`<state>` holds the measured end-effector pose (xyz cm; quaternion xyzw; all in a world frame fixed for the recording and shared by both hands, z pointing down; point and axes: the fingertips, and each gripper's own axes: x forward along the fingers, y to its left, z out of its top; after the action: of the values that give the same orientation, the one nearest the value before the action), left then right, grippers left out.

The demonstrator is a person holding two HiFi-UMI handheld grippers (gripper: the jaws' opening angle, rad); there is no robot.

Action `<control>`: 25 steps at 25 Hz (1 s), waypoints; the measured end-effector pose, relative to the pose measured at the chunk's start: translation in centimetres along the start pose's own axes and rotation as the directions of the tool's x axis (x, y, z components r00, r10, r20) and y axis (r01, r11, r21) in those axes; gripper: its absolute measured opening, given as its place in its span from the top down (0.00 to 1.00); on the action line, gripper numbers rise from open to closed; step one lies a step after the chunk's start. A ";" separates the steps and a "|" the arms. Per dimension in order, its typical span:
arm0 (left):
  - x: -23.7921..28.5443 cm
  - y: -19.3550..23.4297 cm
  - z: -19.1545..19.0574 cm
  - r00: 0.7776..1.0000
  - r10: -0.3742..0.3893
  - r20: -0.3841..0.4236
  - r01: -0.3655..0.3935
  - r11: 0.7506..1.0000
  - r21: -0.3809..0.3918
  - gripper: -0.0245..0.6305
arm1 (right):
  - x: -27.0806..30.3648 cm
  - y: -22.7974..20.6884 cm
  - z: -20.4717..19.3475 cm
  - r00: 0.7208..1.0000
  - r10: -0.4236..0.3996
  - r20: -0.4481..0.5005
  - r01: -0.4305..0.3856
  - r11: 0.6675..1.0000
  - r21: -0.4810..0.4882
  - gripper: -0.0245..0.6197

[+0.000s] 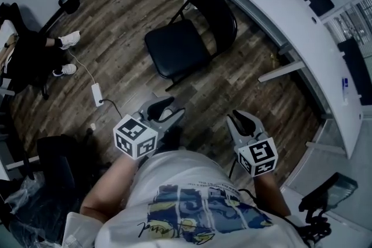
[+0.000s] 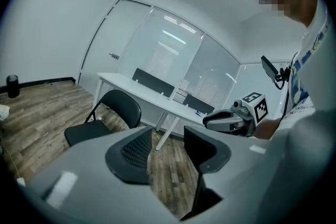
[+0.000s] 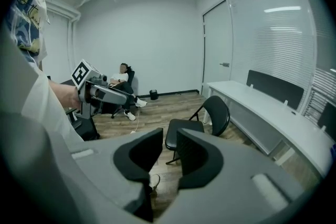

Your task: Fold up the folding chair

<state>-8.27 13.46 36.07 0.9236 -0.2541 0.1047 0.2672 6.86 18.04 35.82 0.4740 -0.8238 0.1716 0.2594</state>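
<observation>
1. The black folding chair stands unfolded on the wooden floor. It is just beside the long white desk, with its backrest toward the desk.
2. The left hand-held gripper is in the air in front of the person's body, well apart from the chair. Its jaws are spread and nothing is between them.
3. The right hand-held gripper is beside it (also far from the chair). Its jaws stand apart with a narrower gap, which is empty.
</observation>
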 end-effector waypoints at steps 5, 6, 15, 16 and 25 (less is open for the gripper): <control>-0.4 2.3 1.2 1.000 0.001 0.025 -0.001 1.000 -0.024 0.66 | 2.0 0.2 2.1 1.000 0.007 -0.017 -0.007 1.000 -0.024 0.86; -0.7 3.0 1.6 1.000 0.004 0.030 -0.003 1.000 -0.022 0.66 | 2.6 0.3 2.7 1.000 0.008 -0.017 -0.009 0.999 -0.032 0.86; -1.9 7.9 3.2 0.998 0.007 0.057 -0.004 0.999 -0.049 0.65 | 7.0 0.2 6.4 1.000 0.000 -0.025 -0.001 0.998 -0.061 0.86; -1.3 8.4 3.3 0.999 0.007 0.052 -0.004 0.999 -0.049 0.64 | 7.6 -0.5 6.6 1.000 -0.005 -0.024 0.003 0.998 -0.058 0.86; 2.5 11.2 3.8 0.999 0.035 0.031 -0.032 0.997 -0.074 0.60 | 10.8 -6.1 6.6 0.999 -0.019 -0.042 0.017 0.999 -0.045 0.81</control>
<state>-11.81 2.20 38.67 0.9103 -0.2776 0.0846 0.2952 5.89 4.10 37.05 0.4718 -0.8173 0.1608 0.2891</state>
